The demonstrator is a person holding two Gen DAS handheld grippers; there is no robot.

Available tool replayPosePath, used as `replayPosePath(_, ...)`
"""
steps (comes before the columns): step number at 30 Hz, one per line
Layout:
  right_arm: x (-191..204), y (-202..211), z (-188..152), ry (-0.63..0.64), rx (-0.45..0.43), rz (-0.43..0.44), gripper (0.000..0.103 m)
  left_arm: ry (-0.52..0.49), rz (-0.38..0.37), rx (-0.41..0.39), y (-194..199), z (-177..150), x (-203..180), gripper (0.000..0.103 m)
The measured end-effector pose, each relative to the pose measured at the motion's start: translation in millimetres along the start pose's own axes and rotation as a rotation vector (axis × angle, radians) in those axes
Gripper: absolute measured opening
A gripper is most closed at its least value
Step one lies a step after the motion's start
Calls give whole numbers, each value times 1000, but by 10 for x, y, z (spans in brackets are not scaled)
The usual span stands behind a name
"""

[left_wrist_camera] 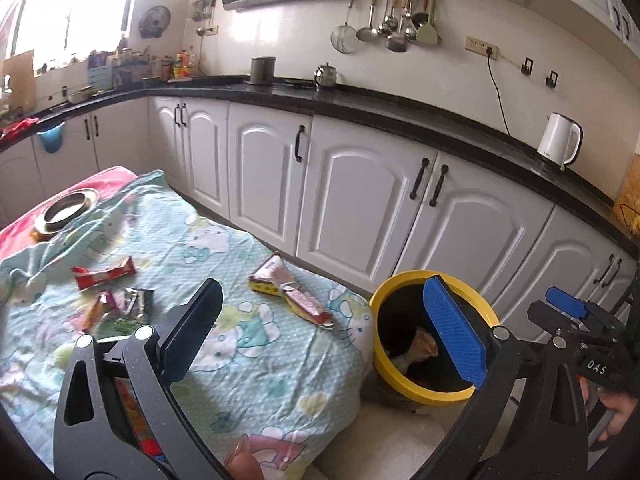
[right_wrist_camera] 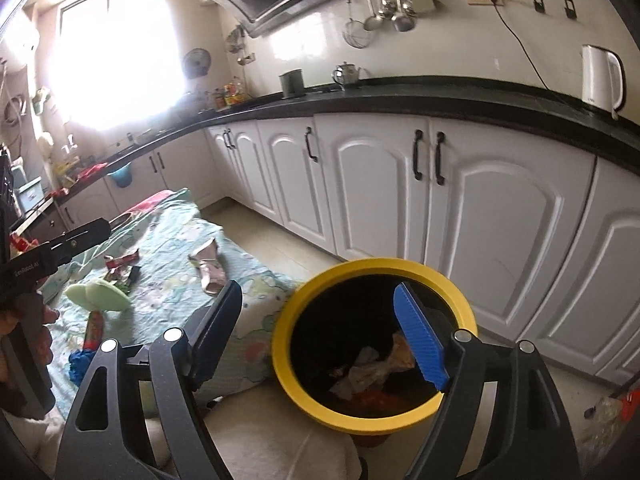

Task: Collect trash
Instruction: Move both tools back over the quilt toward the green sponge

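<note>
**Both grippers empty above the bin**

The left gripper (left_wrist_camera: 320, 328) and the right gripper (right_wrist_camera: 320, 332) have jaws spread wide, with nothing between them. The yellow bin (right_wrist_camera: 460, 308) stands upright on the floor beside the cloth (left_wrist_camera: 248, 360), its mouth up, with crumpled trash (right_wrist_camera: 368, 372) inside. On the cloth, a pink wrapper (left_wrist_camera: 292, 292) lies with its long axis toward the bin. A red wrapper (left_wrist_camera: 104, 274) lies farther left.

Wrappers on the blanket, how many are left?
About 4: a red-and-white wrapper on the left, two crumpled wrappers just below it, and a long pink wrapper near the yellow bin. The grippers may hide more.
</note>
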State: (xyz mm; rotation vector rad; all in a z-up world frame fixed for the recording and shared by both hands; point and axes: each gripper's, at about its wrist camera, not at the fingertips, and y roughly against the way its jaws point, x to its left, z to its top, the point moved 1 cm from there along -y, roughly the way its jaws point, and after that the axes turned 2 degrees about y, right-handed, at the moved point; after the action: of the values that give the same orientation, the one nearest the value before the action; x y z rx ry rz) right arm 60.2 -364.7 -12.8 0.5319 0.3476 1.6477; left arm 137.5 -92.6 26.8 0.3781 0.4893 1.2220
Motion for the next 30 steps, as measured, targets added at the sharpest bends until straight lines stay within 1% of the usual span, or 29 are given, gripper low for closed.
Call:
replayPosePath(9,372,46,44,65,-8,43,77,38,37,-35,216,-57,225,93)
replayPosePath(17,644,18,98,113,-4,84,79,46,76,-67,372,-56,414,93)
replayPosePath(26,936,-123,172,144,24,139,80,70,112,-82,492,-86,674,93)
replayPosePath(30,1114,-238,193,180,37,156,80,80,131,-85,529,-100,800,93)
